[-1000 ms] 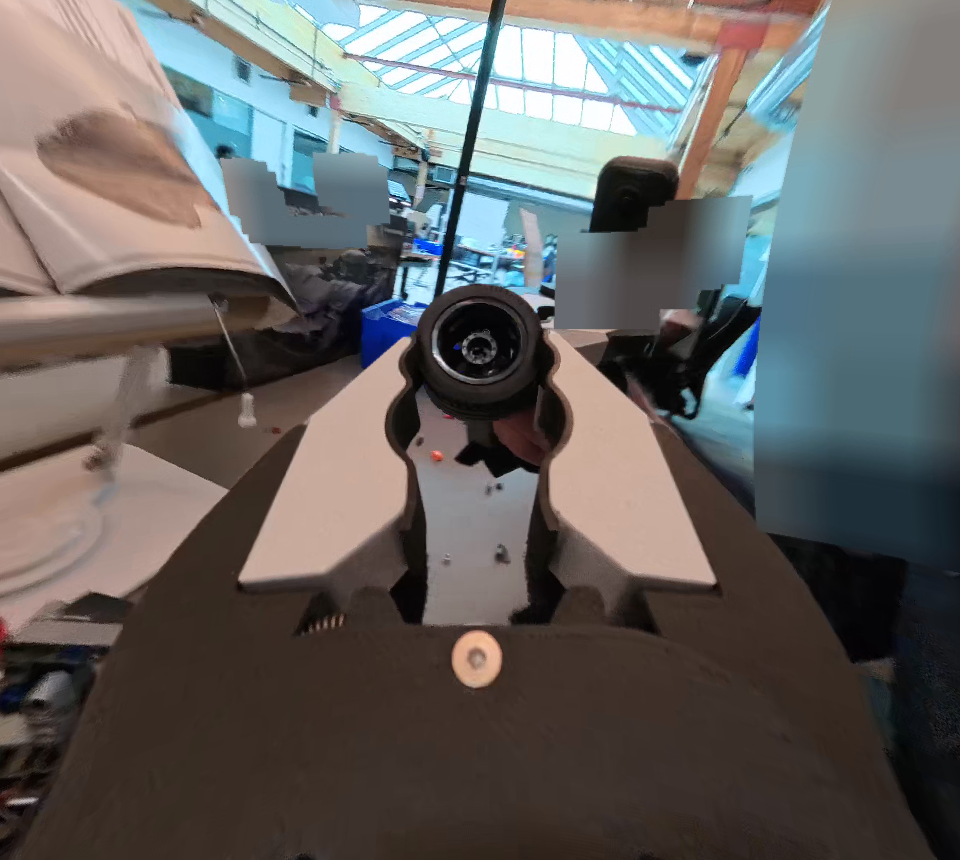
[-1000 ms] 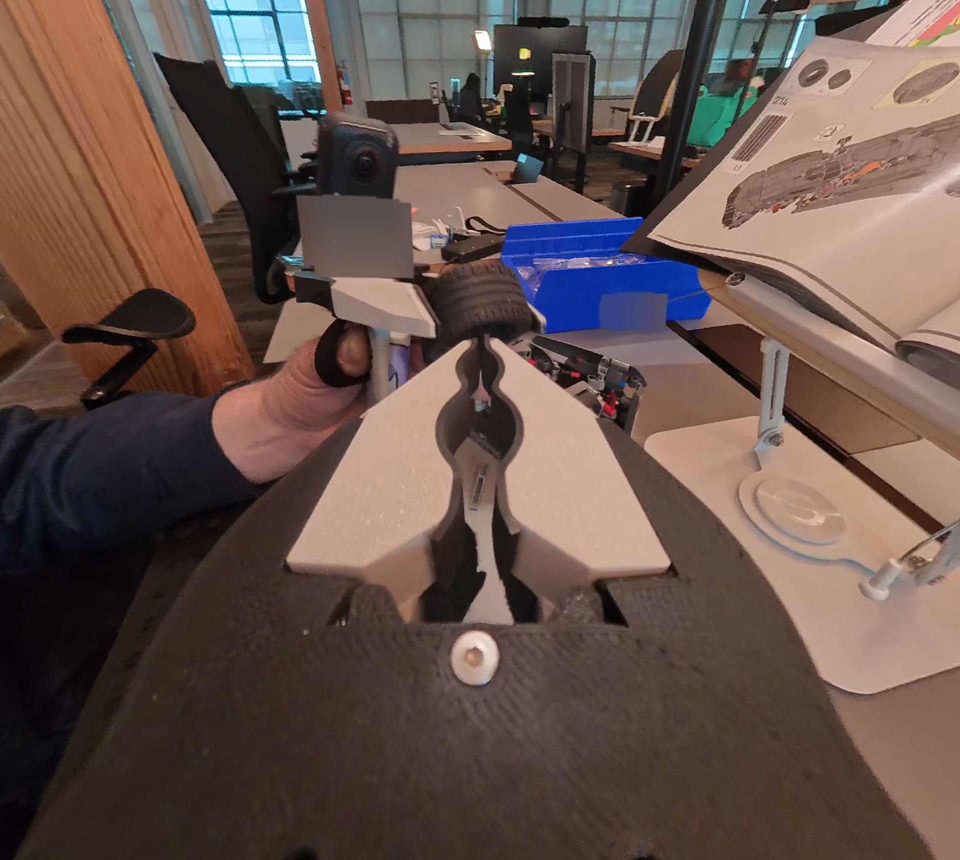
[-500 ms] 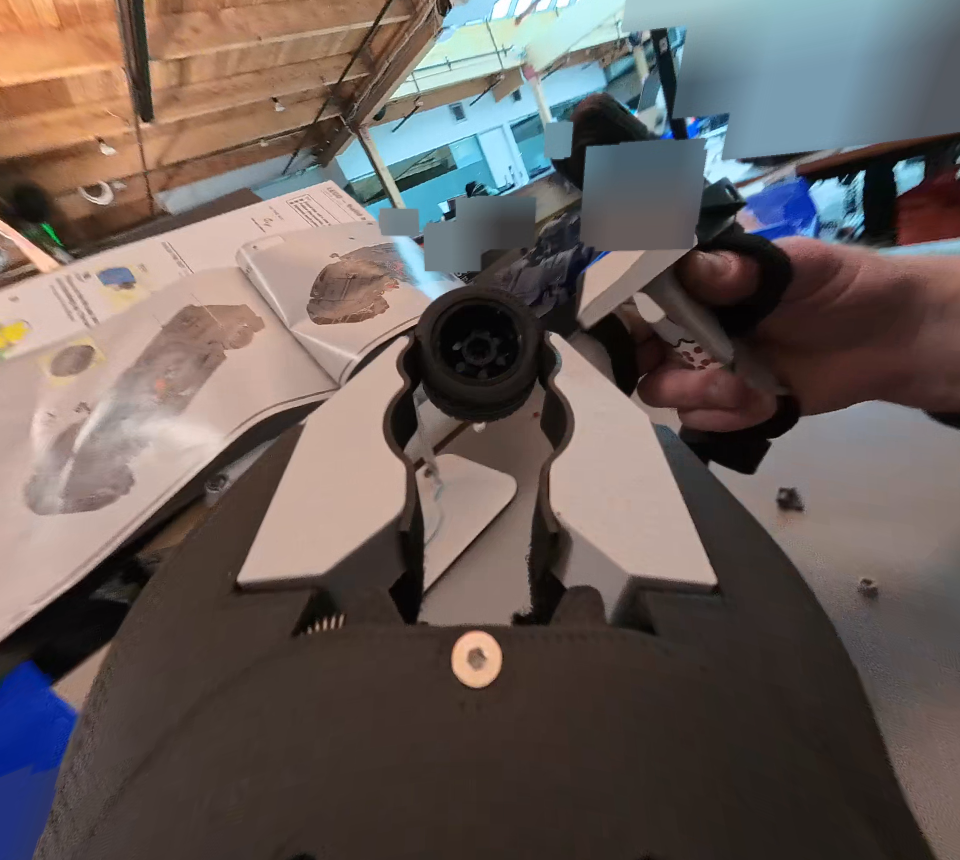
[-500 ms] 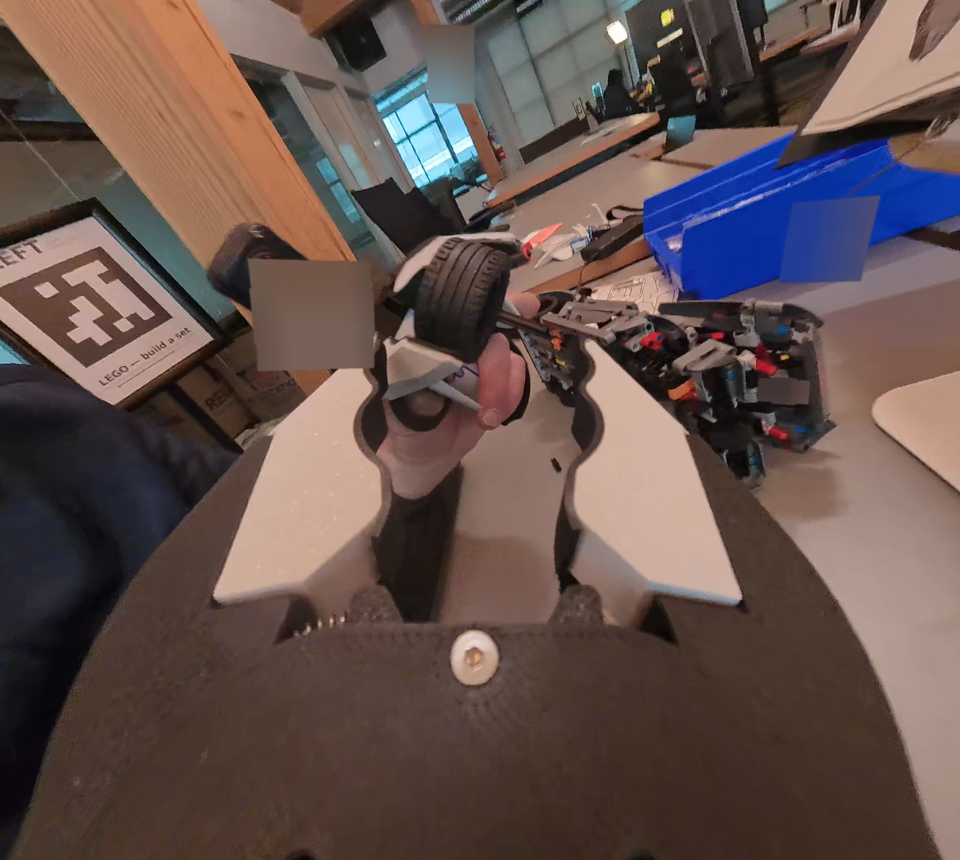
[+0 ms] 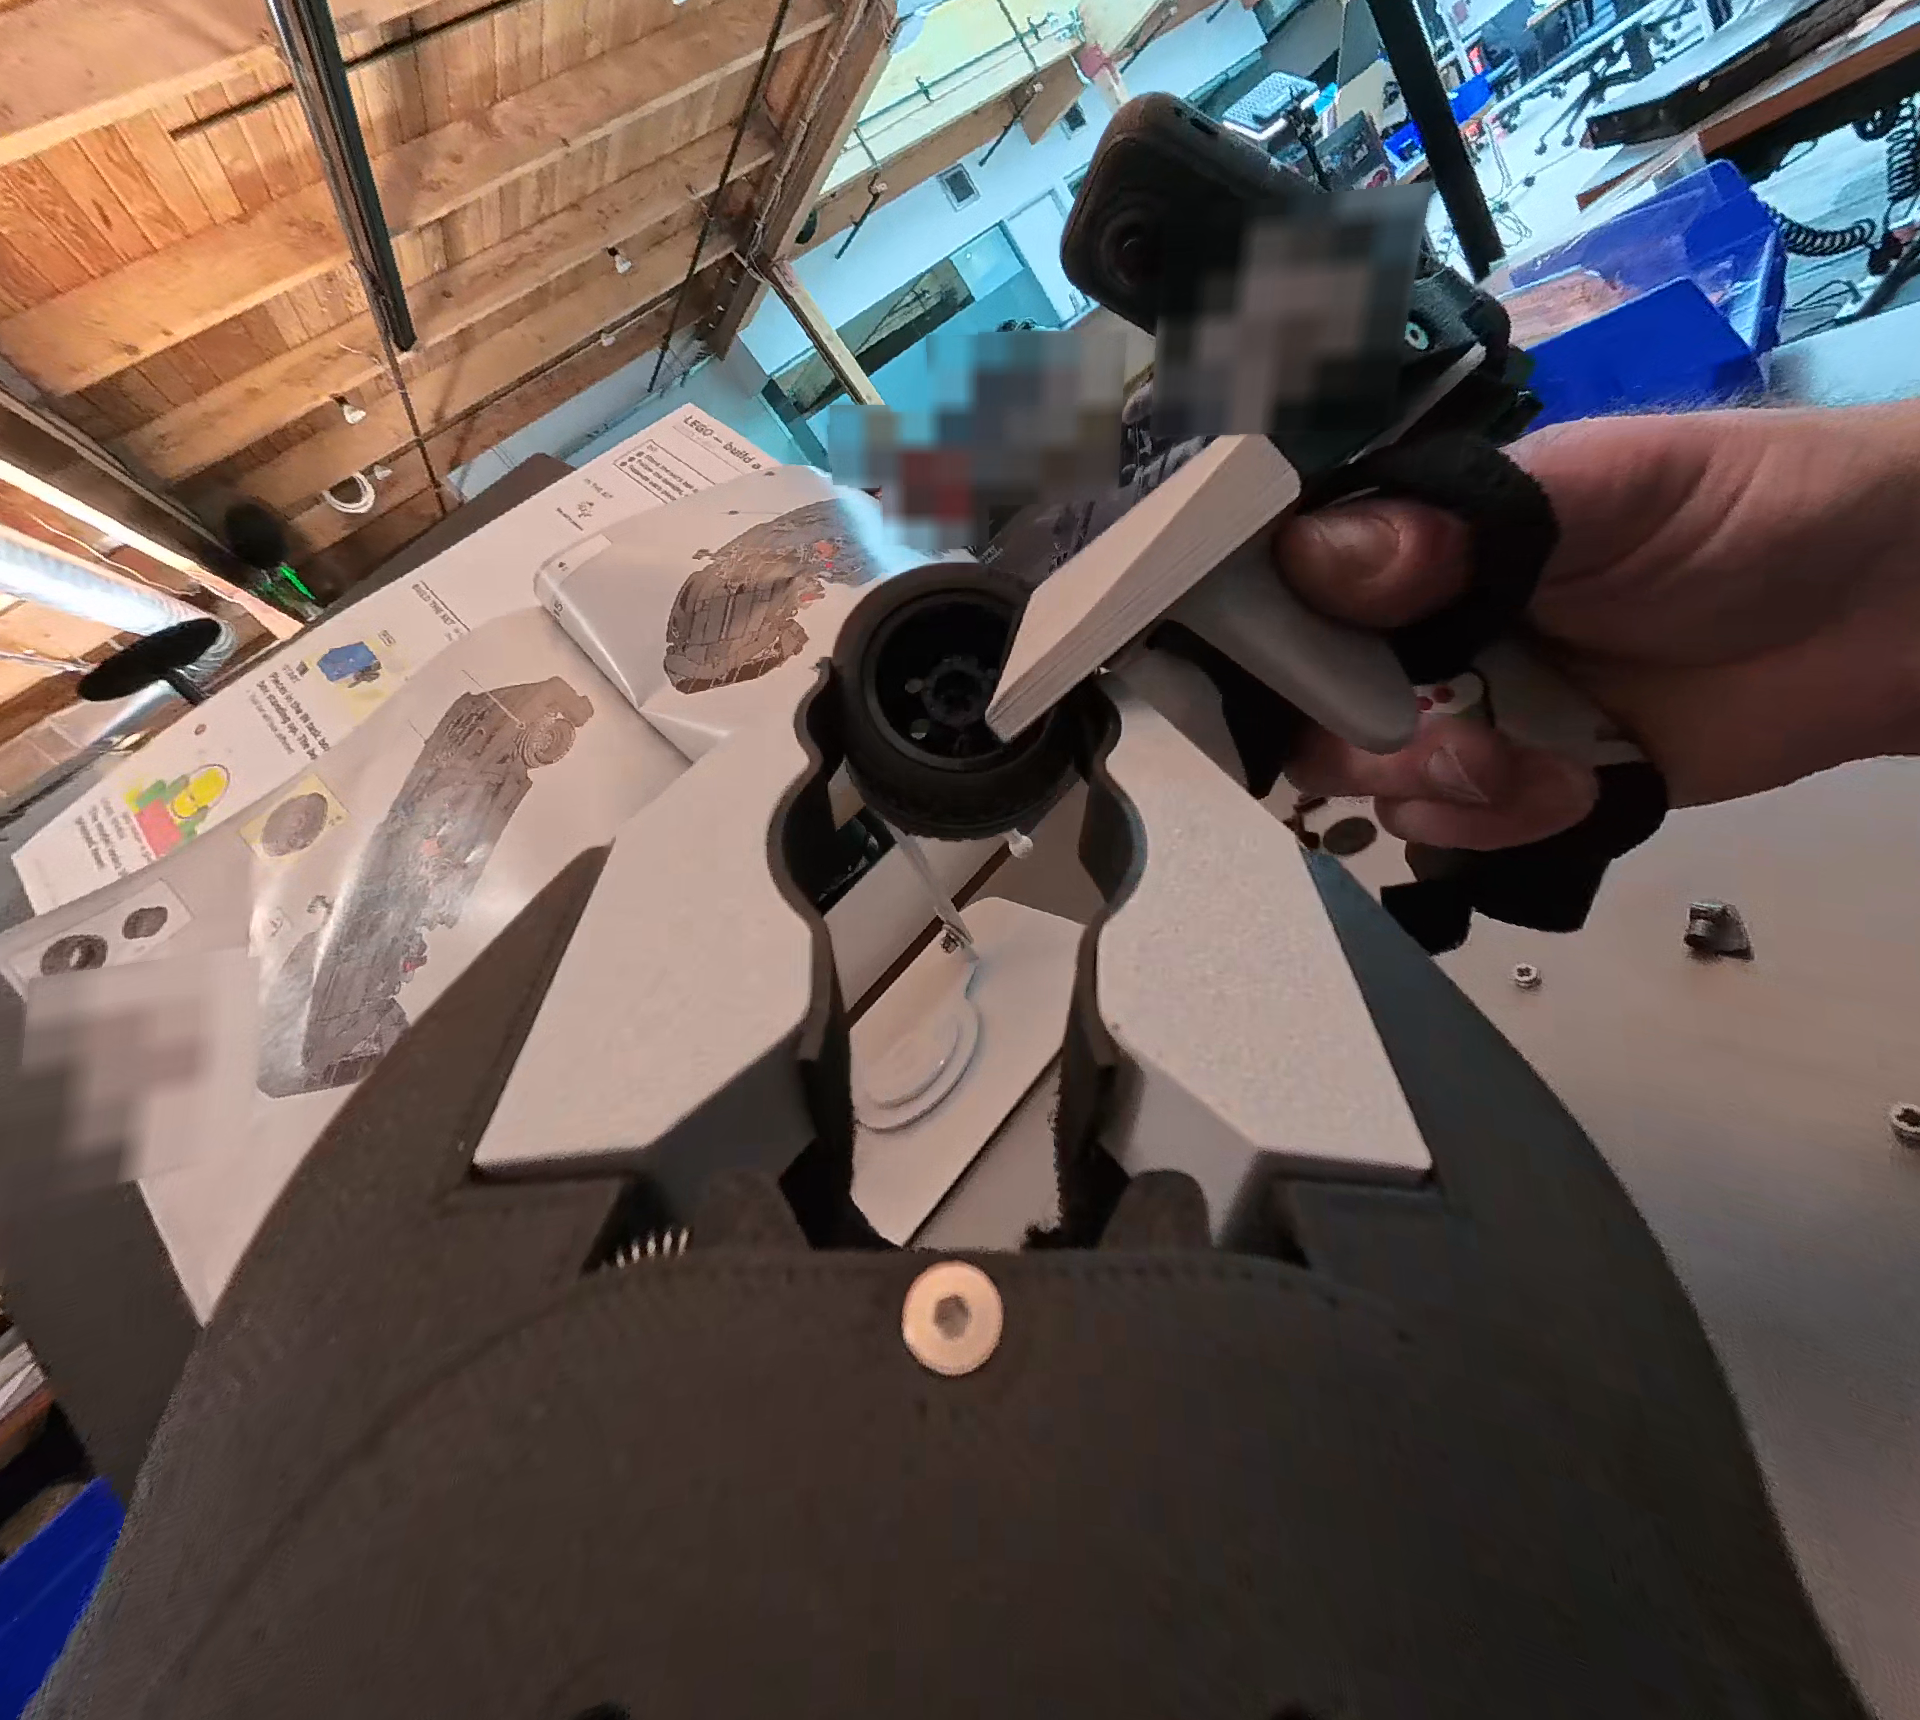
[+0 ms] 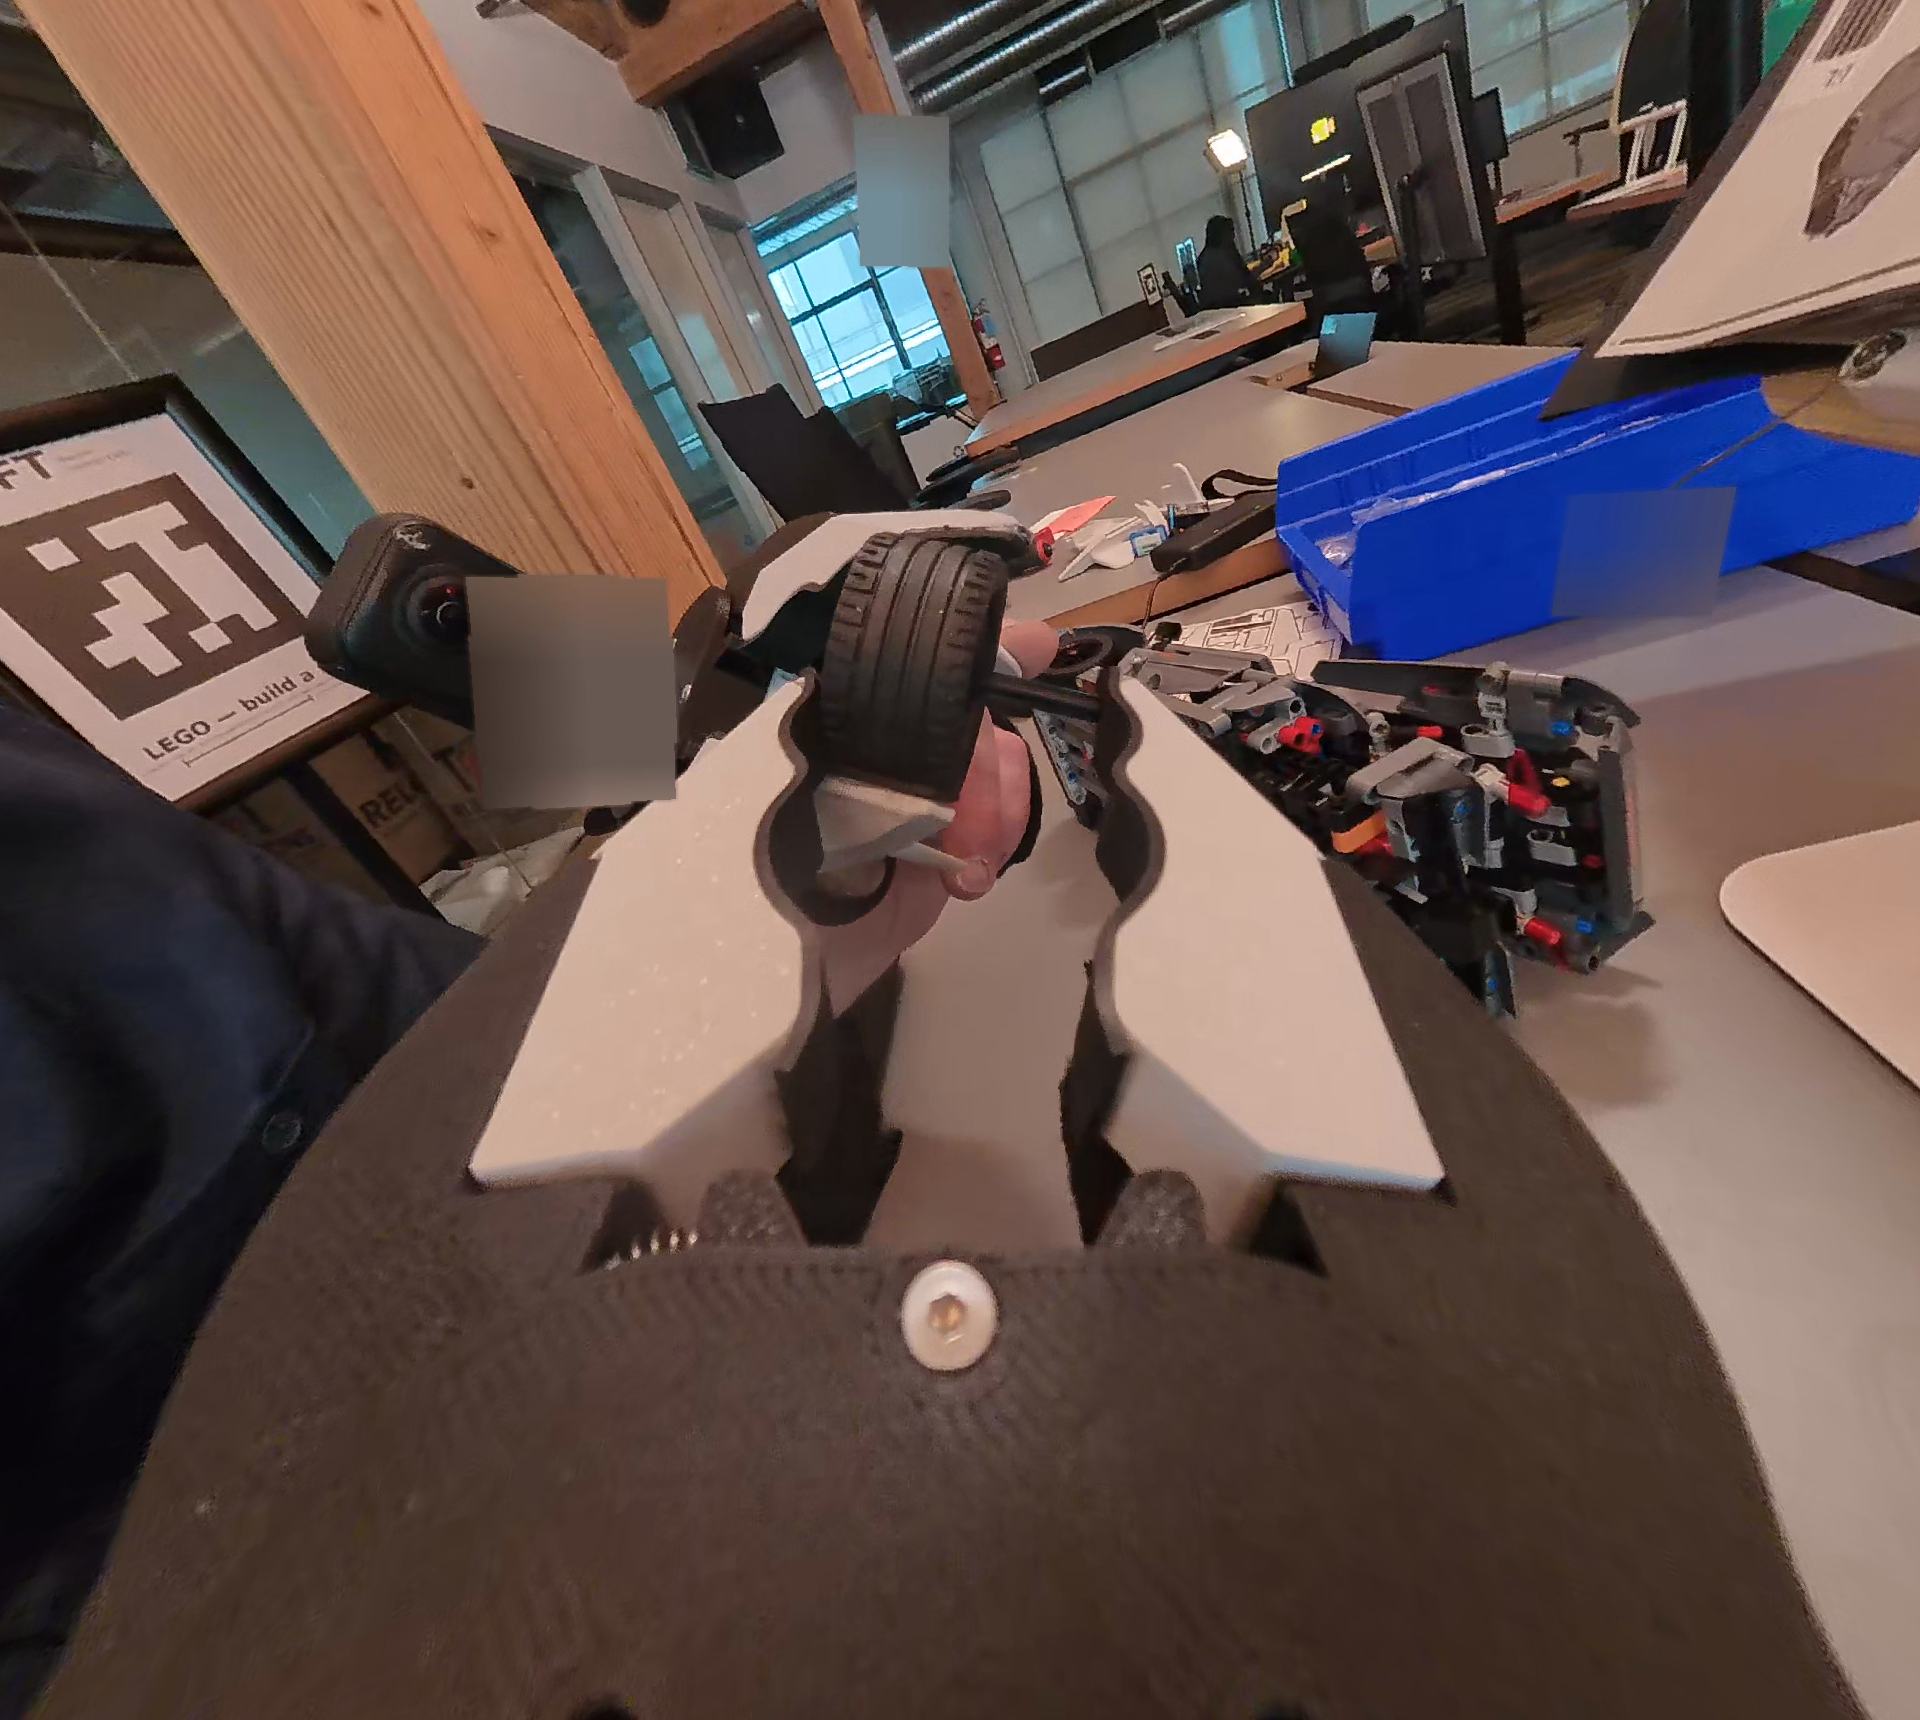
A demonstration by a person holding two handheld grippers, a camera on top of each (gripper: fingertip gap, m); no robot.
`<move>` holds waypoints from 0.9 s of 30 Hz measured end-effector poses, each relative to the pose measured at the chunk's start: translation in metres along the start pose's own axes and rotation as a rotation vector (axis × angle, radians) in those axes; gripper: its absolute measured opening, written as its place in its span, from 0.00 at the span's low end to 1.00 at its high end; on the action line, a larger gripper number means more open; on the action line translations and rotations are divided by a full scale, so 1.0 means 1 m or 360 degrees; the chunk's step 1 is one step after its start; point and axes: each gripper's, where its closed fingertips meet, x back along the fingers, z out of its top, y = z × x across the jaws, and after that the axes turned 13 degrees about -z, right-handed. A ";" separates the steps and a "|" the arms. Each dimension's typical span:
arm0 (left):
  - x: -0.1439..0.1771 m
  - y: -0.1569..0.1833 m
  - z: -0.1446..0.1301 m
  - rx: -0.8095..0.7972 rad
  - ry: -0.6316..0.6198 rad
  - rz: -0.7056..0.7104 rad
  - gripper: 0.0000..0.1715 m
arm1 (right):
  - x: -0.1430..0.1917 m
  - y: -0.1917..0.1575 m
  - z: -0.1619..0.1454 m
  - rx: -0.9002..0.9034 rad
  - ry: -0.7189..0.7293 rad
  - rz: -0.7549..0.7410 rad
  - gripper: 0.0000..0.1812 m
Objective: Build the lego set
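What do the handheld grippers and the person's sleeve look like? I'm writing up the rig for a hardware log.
Each gripper, left and right, has a textured black body, a silver screw and two pale grey wedge fingers with scalloped inner edges. A black strap loops over the hand. The sleeve is dark navy.

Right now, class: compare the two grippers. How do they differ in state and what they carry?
The left gripper is shut on the black wheel; the right gripper stands open, holding nothing. The left one is lifted with the wheel; the right one's tip reaches toward the wheel's hub. Both have white jaws on black bodies.
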 end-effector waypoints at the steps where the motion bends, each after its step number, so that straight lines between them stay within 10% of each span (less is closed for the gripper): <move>1: 0.000 0.000 0.001 -0.0007 0.0000 0.0008 0.25 | 0.000 0.000 0.000 0.0011 0.0001 -0.0007 0.28; 27: -0.006 -0.002 -0.006 -0.0167 -0.0153 0.0126 0.25 | 0.004 0.005 0.004 0.0048 0.0043 -0.0053 0.20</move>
